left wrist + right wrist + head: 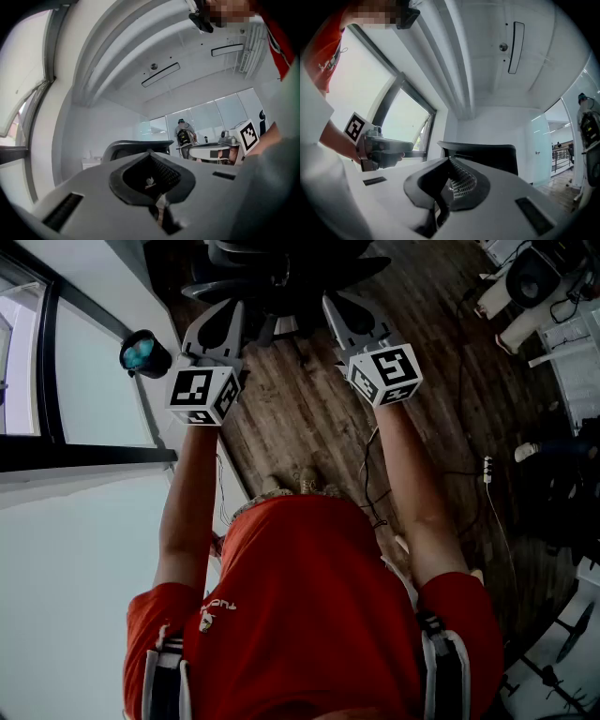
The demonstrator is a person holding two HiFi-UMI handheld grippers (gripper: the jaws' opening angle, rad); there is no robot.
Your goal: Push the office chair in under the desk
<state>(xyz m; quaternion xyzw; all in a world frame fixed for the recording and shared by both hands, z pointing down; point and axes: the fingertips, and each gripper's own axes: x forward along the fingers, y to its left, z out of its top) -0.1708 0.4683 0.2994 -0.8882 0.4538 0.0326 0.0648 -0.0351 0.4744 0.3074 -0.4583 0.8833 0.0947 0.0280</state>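
Head view — left gripper [228, 310], right gripper [335, 304], closed, at office chair [281, 273] edge.

An office: a black office chair [281, 277] on a wood-plank floor [300, 418], glass partition walls [211, 117], long ceiling lights [161, 75], tall windows [401, 129] and loose cables [375, 470].

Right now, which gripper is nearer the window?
Left. The left gripper is on the window side, at the office chair. The right gripper is alongside it, farther from the window, above the wood floor.
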